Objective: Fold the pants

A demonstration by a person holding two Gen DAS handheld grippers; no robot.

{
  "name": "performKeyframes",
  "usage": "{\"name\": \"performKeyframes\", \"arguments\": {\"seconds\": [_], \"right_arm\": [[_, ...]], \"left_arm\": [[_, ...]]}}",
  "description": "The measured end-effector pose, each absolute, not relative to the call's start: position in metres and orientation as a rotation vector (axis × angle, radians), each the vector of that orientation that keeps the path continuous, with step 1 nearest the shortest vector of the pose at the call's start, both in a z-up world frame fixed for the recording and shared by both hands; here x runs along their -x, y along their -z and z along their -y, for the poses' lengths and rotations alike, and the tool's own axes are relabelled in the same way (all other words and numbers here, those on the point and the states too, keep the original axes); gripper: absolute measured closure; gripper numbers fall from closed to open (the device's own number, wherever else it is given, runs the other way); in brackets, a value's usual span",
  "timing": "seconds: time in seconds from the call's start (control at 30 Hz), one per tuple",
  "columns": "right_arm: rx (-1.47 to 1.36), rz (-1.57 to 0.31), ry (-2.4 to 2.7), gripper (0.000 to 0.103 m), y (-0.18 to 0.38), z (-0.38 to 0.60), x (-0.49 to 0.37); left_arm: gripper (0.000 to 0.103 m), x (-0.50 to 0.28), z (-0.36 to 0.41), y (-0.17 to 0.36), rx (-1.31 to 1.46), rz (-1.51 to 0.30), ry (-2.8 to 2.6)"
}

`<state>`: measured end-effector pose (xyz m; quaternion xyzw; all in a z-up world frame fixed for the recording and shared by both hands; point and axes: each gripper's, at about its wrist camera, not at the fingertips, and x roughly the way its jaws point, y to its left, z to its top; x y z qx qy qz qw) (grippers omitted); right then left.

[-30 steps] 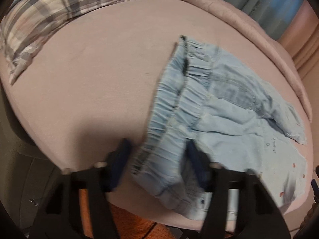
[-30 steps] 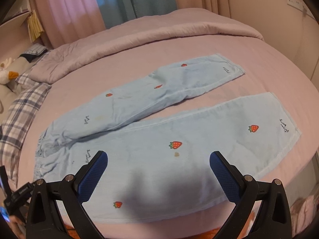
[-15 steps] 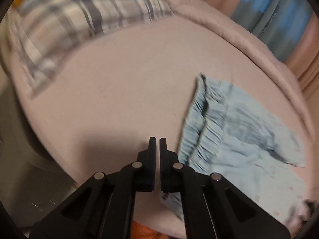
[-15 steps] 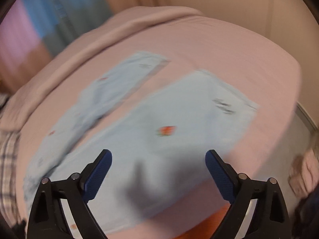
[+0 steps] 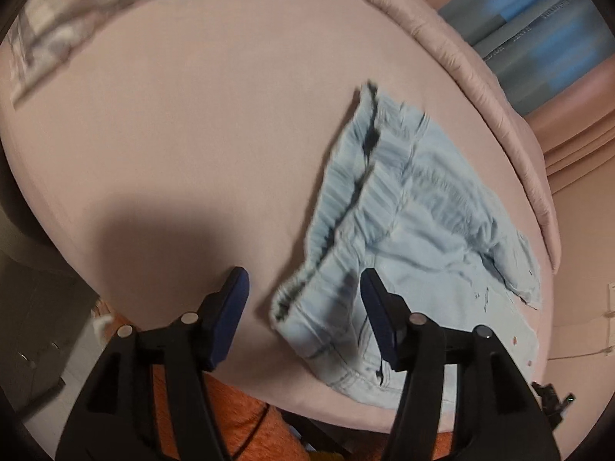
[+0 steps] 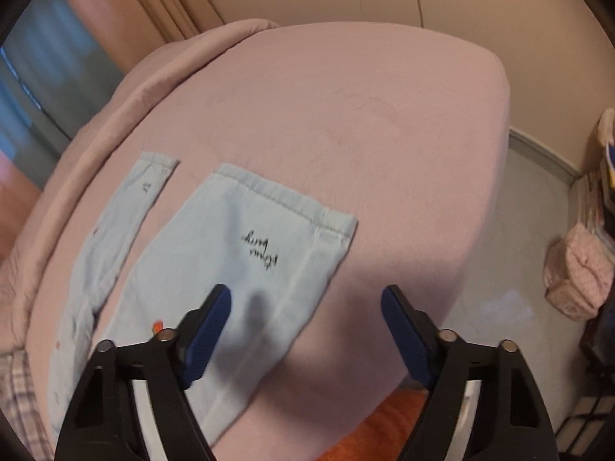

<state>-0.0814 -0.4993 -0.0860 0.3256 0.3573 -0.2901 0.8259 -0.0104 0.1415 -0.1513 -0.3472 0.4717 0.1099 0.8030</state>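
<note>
Light blue pants with small strawberry prints lie flat on a pink bed (image 5: 184, 134). Their gathered elastic waistband (image 5: 346, 199) shows in the left wrist view. My left gripper (image 5: 303, 299) hovers over the waistband's near corner, jaws opening, with the corner between the blue pads and no pad pressing it. In the right wrist view the near leg (image 6: 246, 253) ends in a hem with black script. The far leg (image 6: 127, 207) lies to its left. My right gripper (image 6: 307, 307) hangs over the near leg's outer edge, jaws closing but still wide, gripping nothing.
A plaid pillow (image 5: 96, 0) lies at the bed's far left. A rolled pink duvet (image 5: 499, 115) runs along the far side before blue curtains (image 5: 546, 38). Right of the bed is bare floor (image 6: 511, 253) with a pink pouch (image 6: 576, 276). Orange fabric (image 5: 238, 415) shows below the near edge.
The left gripper shut empty beside the waistband, then opened again over its corner. The right gripper swept right along the near leg to its hem, rolled, and its jaws narrowed.
</note>
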Motion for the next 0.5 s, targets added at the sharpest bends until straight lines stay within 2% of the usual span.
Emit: {"name": "performKeyframes", "arguments": {"seconds": [0.03, 0.07, 0.1, 0.2, 0.27, 0.37, 0.5], "right_arm": [[-0.712, -0.765, 0.609, 0.036, 0.09, 0.503, 0.079], [-0.726, -0.773, 0.605, 0.041, 0.093, 0.502, 0.079], [-0.74, -0.783, 0.598, 0.045, 0.097, 0.503, 0.078], [-0.689, -0.785, 0.619, 0.063, 0.1, 0.498, 0.073], [-0.686, -0.781, 0.591, 0.088, 0.097, 0.497, 0.071], [-0.676, -0.76, 0.606, 0.092, 0.085, 0.495, 0.074], [-0.593, -0.674, 0.609, 0.095, 0.048, 0.48, 0.091]], "left_arm": [[0.052, 0.012, -0.138, 0.152, 0.748, -1.0, -0.24], [0.063, 0.013, -0.134, 0.151, 0.736, -0.994, -0.235], [0.069, 0.012, -0.132, 0.15, 0.734, -0.994, -0.216], [0.075, 0.012, -0.124, 0.148, 0.755, -0.957, -0.182], [0.077, 0.015, -0.124, 0.148, 0.76, -0.944, -0.217], [0.083, 0.022, -0.135, 0.13, 0.774, -0.895, -0.276], [0.083, 0.018, -0.143, 0.093, 0.692, -0.837, -0.243]]}}
